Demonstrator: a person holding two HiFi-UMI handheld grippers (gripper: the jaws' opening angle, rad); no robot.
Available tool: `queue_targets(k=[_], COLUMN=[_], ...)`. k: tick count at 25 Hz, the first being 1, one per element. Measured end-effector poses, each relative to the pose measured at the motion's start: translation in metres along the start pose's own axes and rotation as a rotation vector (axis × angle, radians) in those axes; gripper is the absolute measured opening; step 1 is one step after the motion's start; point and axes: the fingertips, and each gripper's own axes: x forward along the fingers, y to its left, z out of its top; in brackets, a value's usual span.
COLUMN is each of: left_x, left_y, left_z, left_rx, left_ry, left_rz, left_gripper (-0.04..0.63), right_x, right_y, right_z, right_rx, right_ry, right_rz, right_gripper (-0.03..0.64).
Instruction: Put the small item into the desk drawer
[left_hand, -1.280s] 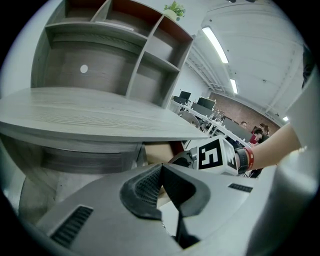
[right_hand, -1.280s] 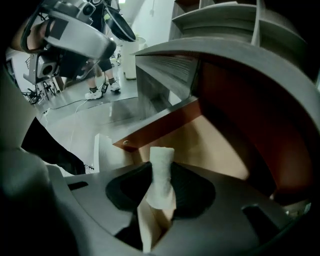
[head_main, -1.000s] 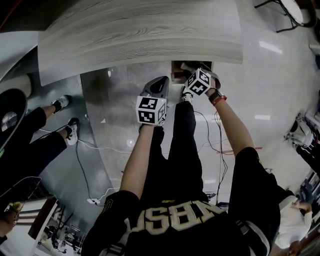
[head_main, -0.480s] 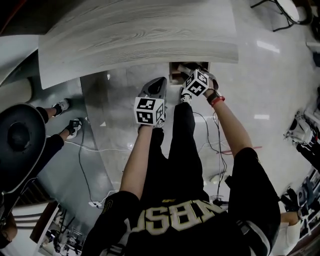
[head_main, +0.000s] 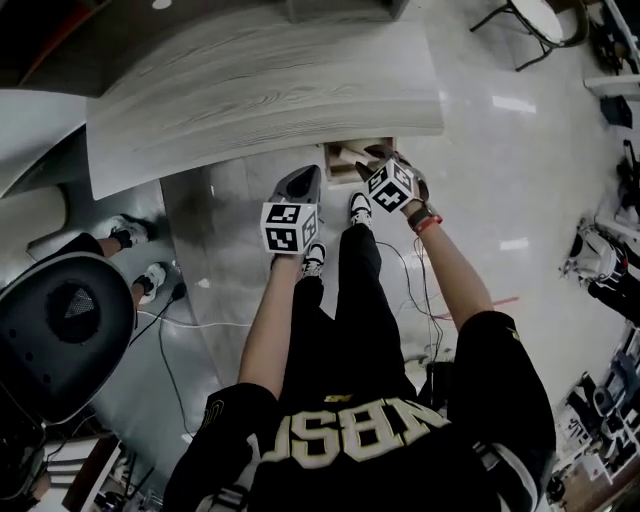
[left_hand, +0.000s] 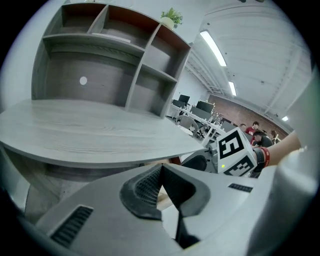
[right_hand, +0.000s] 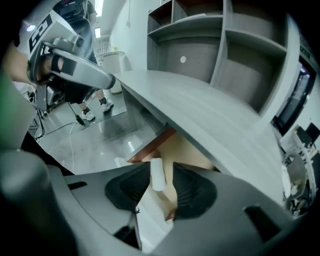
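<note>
An open drawer (head_main: 345, 158) with a pale wood inside (right_hand: 187, 150) sticks out from under the grey wood-grain desk top (head_main: 260, 90). My right gripper (head_main: 372, 158) (right_hand: 165, 186) points into it. A small white item (right_hand: 157, 175) stands between its jaws, against the left pad, with a gap to the right pad (right_hand: 192, 192); the jaws are closing slightly. My left gripper (head_main: 303, 182) (left_hand: 161, 167) hovers to the drawer's left below the desk edge, its tips together and nothing in them.
A black round chair (head_main: 60, 320) stands at the left, with another person's shoes (head_main: 130, 232) beside it. Cables (head_main: 420, 290) trail over the glossy floor. A shelf unit (left_hand: 115, 65) rises at the desk's back.
The view has shifted: desk and both grippers sit higher in frame. The black chair has slid to the lower left. The right gripper stays at the drawer mouth.
</note>
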Motion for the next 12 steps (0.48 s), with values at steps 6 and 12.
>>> queue_targets(k=[6, 12], left_x=[-0.022, -0.047], left_y=[-0.018, -0.037], left_z=[0.025, 0.051], left_rx=[0.029, 0.053], left_ry=[-0.006, -0.052], left_rz=[-0.025, -0.050], left_gripper=[0.012, 0.012], right_x=[-0.067, -0.131], right_y=[0.001, 0.002], right_z=[0.020, 0.036], right_rx=[0.112, 0.319], right_ry=[-0.077, -0.200], right_rz=[-0.072, -0.139], right_gripper=[0.135, 0.125])
